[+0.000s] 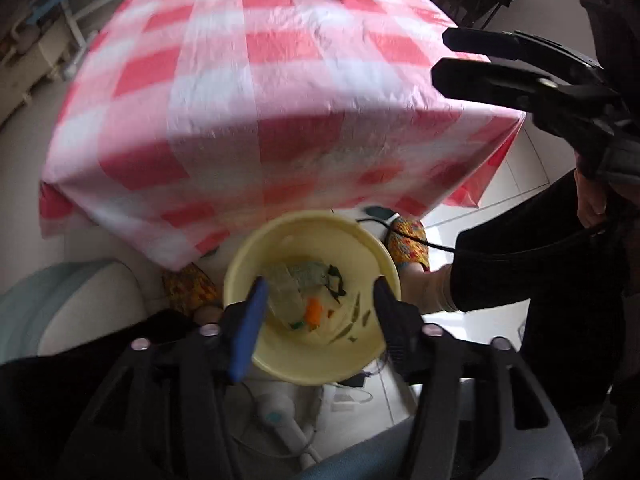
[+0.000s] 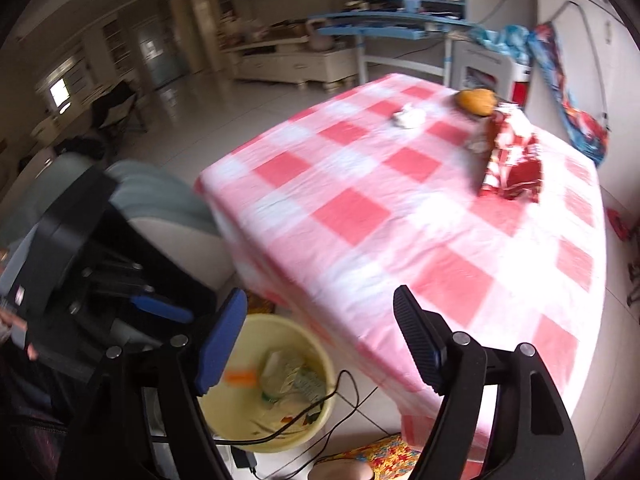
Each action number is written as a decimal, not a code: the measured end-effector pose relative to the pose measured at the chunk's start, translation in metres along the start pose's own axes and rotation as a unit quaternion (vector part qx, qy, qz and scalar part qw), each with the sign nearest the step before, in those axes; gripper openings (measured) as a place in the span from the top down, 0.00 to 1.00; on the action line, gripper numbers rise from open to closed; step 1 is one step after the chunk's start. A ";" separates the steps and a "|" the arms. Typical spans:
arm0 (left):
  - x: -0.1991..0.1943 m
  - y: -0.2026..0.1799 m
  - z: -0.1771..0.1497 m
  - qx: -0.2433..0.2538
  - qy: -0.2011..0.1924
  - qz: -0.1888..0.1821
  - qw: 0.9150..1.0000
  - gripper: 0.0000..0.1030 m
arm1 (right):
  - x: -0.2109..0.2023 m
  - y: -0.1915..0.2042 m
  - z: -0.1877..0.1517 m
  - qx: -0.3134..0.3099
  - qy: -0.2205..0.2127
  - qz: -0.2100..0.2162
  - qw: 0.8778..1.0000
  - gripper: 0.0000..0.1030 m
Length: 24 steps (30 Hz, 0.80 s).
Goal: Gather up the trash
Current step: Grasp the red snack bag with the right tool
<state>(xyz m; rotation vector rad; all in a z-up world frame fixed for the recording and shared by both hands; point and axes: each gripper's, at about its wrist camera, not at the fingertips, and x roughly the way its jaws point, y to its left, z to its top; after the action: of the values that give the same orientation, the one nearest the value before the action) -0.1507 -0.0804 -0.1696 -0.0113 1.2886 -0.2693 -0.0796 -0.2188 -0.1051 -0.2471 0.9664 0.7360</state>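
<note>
Below left gripper (image 1: 320, 300): yellow bin (image 1: 240, 264), jaws apart, empty | right gripper (image 2: 320, 344): wide, empty | crumpled tissue (image 2: 408, 117), red wrapper (image 2: 512, 160) far ahead on bench (image 2: 360, 208) | risk: cable (image 2: 344, 384) across bin rim could snag.

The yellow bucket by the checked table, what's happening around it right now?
A person with a gripper in each hand is clearing trash off the table into the yellow bucket on the floor. The left gripper hangs over the bucket with its jaws apart and nothing between them; wrappers and scraps already lie inside. The right gripper is open and empty too, aimed toward the table, where a crumpled white tissue, an orange round thing and a red wrapper remain.
</note>
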 end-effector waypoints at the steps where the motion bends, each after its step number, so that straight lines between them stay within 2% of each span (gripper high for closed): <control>1: -0.003 0.001 0.004 -0.001 -0.009 0.003 1.000 0.45 | 0.000 -0.001 0.000 0.002 0.000 -0.003 1.000 0.28; 5: -0.024 0.015 0.044 -0.029 -0.068 0.025 0.997 0.44 | 0.001 -0.009 0.004 0.002 0.003 -0.021 1.000 0.28; 9: -0.045 0.032 0.111 -0.072 -0.159 0.045 0.984 0.39 | 0.001 -0.018 0.009 -0.002 0.003 -0.038 0.999 0.28; 12: -0.045 0.046 0.171 -0.104 -0.200 0.032 0.974 0.39 | 0.004 -0.031 0.016 -0.008 0.003 -0.058 0.998 0.28; 17: -0.034 0.057 0.257 -0.134 -0.228 0.019 0.964 0.39 | 0.015 -0.064 0.033 -0.004 -0.002 -0.097 0.995 0.28; 19: -0.023 0.064 0.289 -0.146 -0.232 -0.001 0.962 0.39 | 0.020 -0.083 0.043 0.011 -0.012 -0.107 0.994 0.28; 24: 0.021 0.067 0.346 -0.146 -0.219 -0.040 0.964 0.38 | 0.034 -0.129 0.068 0.052 -0.032 -0.126 0.990 0.28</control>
<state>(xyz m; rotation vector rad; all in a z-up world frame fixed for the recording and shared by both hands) 0.1953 -0.0688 -0.1021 -0.3572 0.8762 -0.1337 0.0628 -0.2641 -0.1102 -0.2471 0.8909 0.4589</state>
